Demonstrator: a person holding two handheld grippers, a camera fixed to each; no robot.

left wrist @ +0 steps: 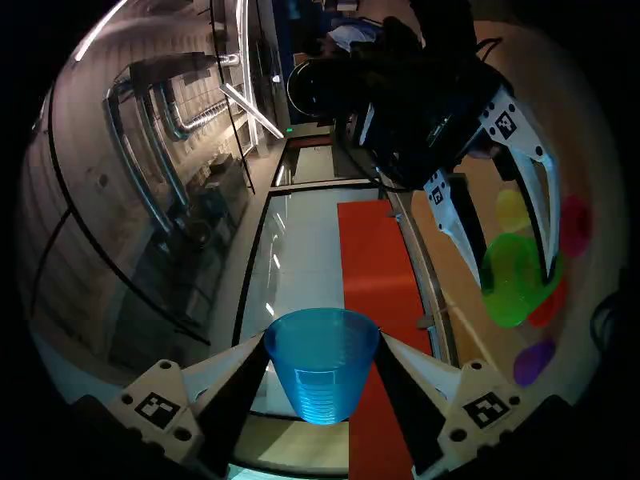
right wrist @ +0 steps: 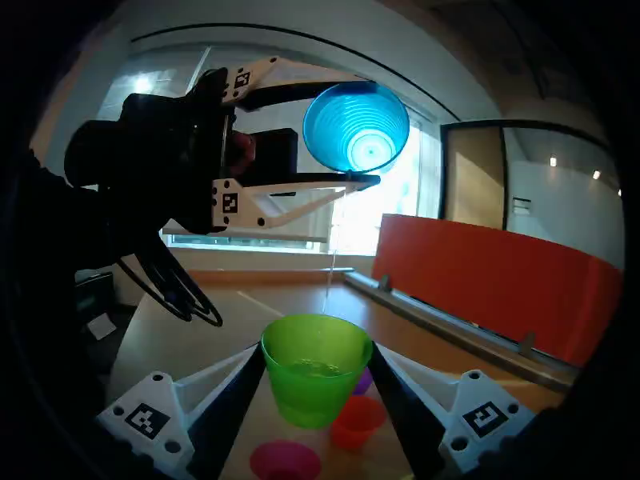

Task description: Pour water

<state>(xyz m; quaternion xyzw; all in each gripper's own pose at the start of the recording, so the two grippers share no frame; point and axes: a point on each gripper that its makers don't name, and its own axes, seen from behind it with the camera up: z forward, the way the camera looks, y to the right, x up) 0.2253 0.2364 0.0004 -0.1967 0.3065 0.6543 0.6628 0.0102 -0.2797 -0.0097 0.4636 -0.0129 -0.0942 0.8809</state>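
In the left gripper view my left gripper [left wrist: 322, 364] is shut on a clear blue cup [left wrist: 322, 364], and the right gripper [left wrist: 512, 276] farther off holds a green cup [left wrist: 512, 276]. In the right gripper view my right gripper [right wrist: 316, 376] is shut on that green cup [right wrist: 316, 376], upright, with a little water in it. Above it the left gripper [right wrist: 356, 128] holds the blue cup [right wrist: 356, 128] tipped on its side, mouth toward me. A thin stream of water [right wrist: 330, 268] falls from the blue cup into the green one.
Small cups lie on the wooden table [right wrist: 192, 336]: orange [right wrist: 356, 420], magenta [right wrist: 284, 462] and purple [right wrist: 362, 382]. An orange partition [right wrist: 496, 280] runs along the table's right edge, with windows behind. A person's dark sleeve [right wrist: 120, 184] is at the left.
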